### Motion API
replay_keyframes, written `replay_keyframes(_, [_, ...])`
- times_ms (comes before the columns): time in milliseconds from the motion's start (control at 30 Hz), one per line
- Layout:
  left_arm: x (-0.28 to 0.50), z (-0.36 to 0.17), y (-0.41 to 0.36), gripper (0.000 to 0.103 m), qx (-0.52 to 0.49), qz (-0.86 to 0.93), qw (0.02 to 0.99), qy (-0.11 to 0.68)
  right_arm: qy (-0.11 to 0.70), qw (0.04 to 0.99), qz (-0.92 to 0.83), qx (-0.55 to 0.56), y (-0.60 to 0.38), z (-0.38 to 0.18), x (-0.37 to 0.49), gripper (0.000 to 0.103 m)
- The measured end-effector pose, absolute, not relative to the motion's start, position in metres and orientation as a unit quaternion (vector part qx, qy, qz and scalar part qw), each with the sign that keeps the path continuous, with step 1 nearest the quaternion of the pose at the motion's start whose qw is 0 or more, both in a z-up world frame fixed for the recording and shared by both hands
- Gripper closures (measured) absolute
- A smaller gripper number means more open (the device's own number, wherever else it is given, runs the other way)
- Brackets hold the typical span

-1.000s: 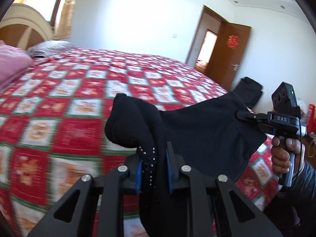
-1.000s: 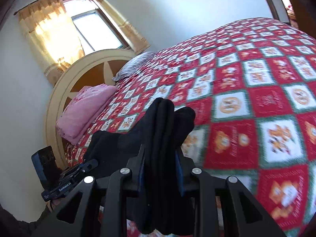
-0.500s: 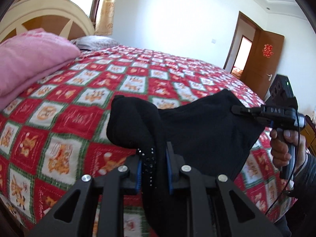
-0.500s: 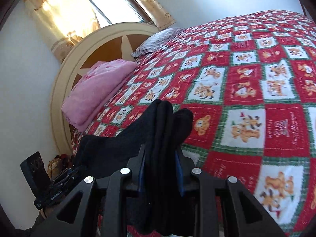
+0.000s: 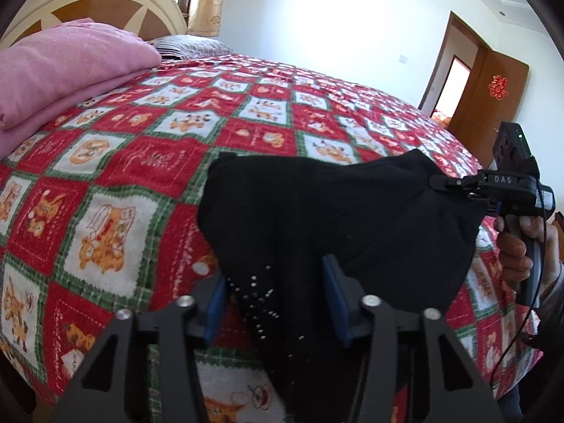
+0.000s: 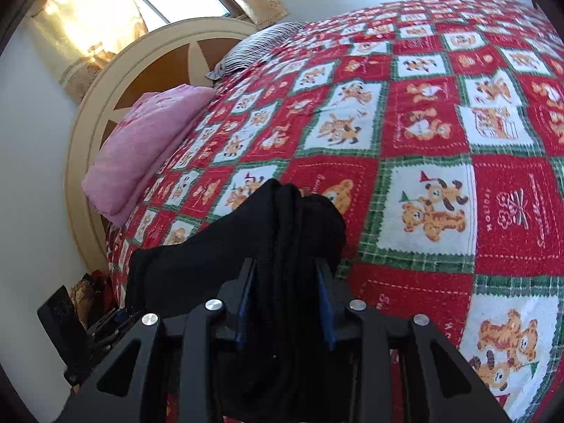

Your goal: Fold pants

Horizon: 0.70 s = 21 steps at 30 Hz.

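Black pants (image 5: pixel 338 211), long axis strung between left gripper (image 5: pixel 278 296) and right gripper (image 6: pixel 285 299)

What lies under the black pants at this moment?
Under the black fabric pants lies the red patchwork bedspread with bear squares. The squares directly beneath are covered.

Bed (image 5: pixel 148 162) w/ red-green-white patchwork cover, cartoon bears & dogs in the squares. Folded pink blanket (image 5: pixel 67 67) on bed near its head, up against cream-and-brown arched headboard (image 6: pixel 116 105). Striped pillow (image 6: pixel 261 44) just beyond blanket. Window w/ gold curtains (image 6: pixel 102 21) above headboard. Brown door (image 5: pixel 490 91) past bed's far side, red ornament on it.
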<state>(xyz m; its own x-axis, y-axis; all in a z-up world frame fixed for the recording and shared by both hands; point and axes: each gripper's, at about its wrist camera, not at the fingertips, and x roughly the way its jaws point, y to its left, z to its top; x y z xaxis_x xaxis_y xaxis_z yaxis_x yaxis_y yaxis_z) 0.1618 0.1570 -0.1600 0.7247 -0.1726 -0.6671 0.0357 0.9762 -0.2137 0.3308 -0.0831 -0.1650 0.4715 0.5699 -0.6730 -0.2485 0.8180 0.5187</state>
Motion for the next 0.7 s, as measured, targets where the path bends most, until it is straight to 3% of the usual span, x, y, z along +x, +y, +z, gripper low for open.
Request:
replay_keyframes(233, [0.150,-0.160,0.166,0.034,-0.088,-0.040,0.922,0.375,0.447,0.846,0.218,0.194,-0.101,-0.164,0.326,0.046])
replay_keyframes(367, [0.139,-0.153,0.171,0.034,-0.080,-0.025,0.923,0.375,0.433,0.858,0.187,0.203,-0.123,-0.155,0.309,0.043])
replay_keyframes(600, [0.110,-0.122,0.163,0.033,-0.082,-0.031,0.934,0.347,0.405,0.892,0.158,0.122,-0.130,-0.126,0.248,0.043])
replay_keyframes(700, [0.098,-0.105,0.151,0.026,-0.080,-0.042,0.940,0.328,0.385,0.905,0.144,0.105,-0.127,-0.109,0.216,0.043])
